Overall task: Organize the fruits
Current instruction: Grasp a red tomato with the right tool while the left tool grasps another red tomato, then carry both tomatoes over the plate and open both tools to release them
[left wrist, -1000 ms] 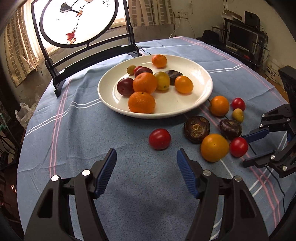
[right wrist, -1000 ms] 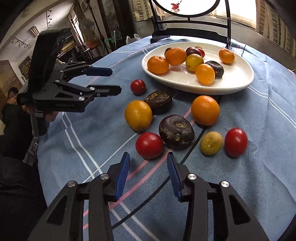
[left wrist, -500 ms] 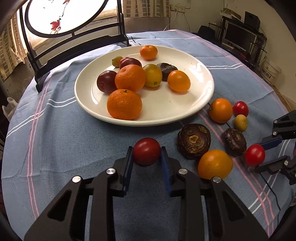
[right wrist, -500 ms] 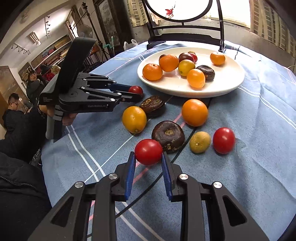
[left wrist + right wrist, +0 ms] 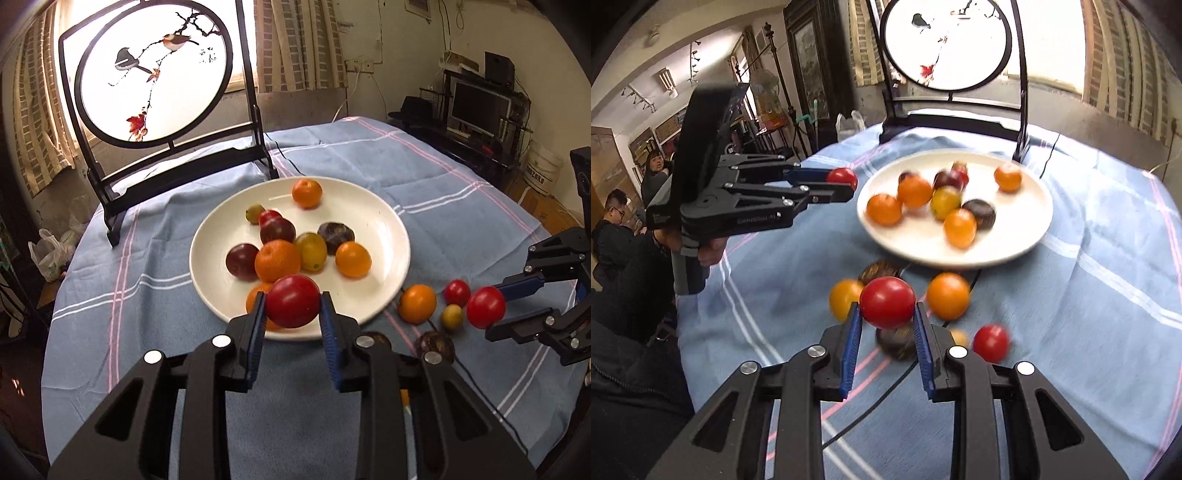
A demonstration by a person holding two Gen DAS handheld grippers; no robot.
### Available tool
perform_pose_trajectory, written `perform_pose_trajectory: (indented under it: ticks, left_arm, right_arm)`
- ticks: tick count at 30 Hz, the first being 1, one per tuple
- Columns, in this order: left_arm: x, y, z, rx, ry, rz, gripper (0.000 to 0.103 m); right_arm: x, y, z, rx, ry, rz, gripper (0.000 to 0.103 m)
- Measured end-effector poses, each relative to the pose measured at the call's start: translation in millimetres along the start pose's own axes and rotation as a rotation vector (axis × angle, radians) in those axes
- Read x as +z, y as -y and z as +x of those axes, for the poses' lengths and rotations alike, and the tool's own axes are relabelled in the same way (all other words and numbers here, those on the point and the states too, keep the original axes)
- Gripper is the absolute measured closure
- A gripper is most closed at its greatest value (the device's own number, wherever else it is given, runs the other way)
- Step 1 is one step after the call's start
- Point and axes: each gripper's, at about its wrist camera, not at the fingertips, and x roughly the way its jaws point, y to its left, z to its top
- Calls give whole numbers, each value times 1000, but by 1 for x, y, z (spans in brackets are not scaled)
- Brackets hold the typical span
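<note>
My left gripper (image 5: 293, 314) is shut on a red tomato (image 5: 293, 301) and holds it above the near rim of the white plate (image 5: 384, 229). The plate carries several oranges, plums and a yellow fruit. My right gripper (image 5: 887, 319) is shut on another red tomato (image 5: 887, 302), lifted over the loose fruit on the blue cloth. In the left wrist view the right gripper (image 5: 496, 306) shows at the right with its tomato (image 5: 485, 307). In the right wrist view the left gripper (image 5: 846, 186) shows at the left, its tomato (image 5: 843, 176) beside the plate (image 5: 1027, 236).
On the cloth lie an orange (image 5: 416, 303), a small red tomato (image 5: 457, 292), a small yellow-green fruit (image 5: 452, 316) and dark brown fruits (image 5: 436, 343). A round painted screen on a black stand (image 5: 151, 74) rises behind the plate. People stand at the far left (image 5: 613, 221).
Both grippers closed on red tomatoes that lay on the cloth and then lifted them. The left tomato now hangs over the plate's near rim.
</note>
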Motion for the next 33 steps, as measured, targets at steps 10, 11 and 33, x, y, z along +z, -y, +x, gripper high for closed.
perform_pose_trajectory:
  ticks: [10,11,33]
  left_arm:
    - [50,-8,36,151,26,-35,75]
    - [53,-10,40,153,21,-39,75]
    - [59,-27,95,182,-61,-87,75]
  right_arm:
    - [76,35,12,-68,93,-6,75]
    - [82,39,16,-67,92,-2,75]
    - [119,73,87,-111,30,42,74]
